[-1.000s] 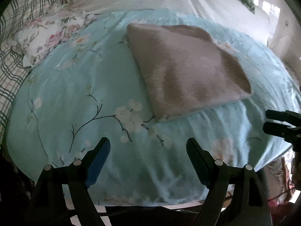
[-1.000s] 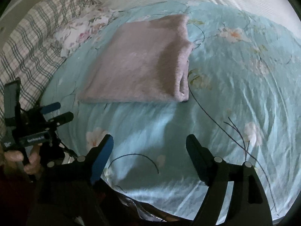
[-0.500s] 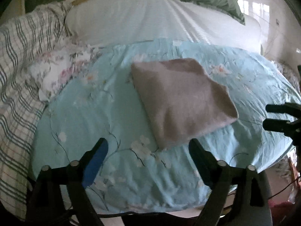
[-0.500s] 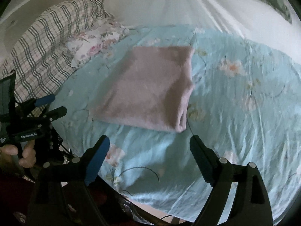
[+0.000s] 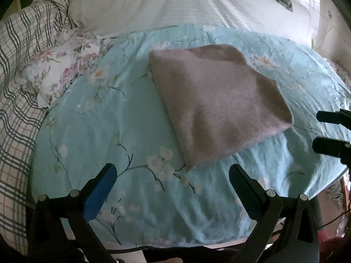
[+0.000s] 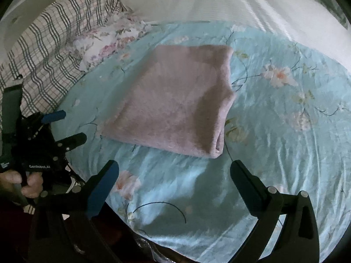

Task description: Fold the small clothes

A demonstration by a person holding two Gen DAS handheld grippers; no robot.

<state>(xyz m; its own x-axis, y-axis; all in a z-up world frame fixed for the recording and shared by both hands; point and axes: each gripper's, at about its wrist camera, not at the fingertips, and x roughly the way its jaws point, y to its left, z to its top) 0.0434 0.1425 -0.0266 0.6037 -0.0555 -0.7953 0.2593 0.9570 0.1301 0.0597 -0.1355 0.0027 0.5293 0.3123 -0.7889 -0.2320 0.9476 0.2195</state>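
A fuzzy mauve garment [image 5: 217, 107] lies folded into a neat rectangle on the light blue floral sheet [image 5: 122, 118]; it also shows in the right wrist view [image 6: 177, 100], with its folded edge on the right side. My left gripper [image 5: 173, 173] is open and empty, held back over the sheet short of the garment's near corner. My right gripper [image 6: 174, 171] is open and empty, just short of the garment's near edge. The left gripper also shows in the right wrist view [image 6: 63, 127], the right one in the left wrist view [image 5: 329, 131].
A floral pillow [image 5: 59, 70] and a plaid blanket [image 5: 19, 65] lie at the left. A white striped bedcover [image 5: 186, 2] lies beyond the sheet. The bed's near edge [image 5: 175, 245] drops off below the grippers.
Both grippers have drawn back and tilted up from the folded garment, so more of the bed beyond shows. The garment has not moved. Both stay open.
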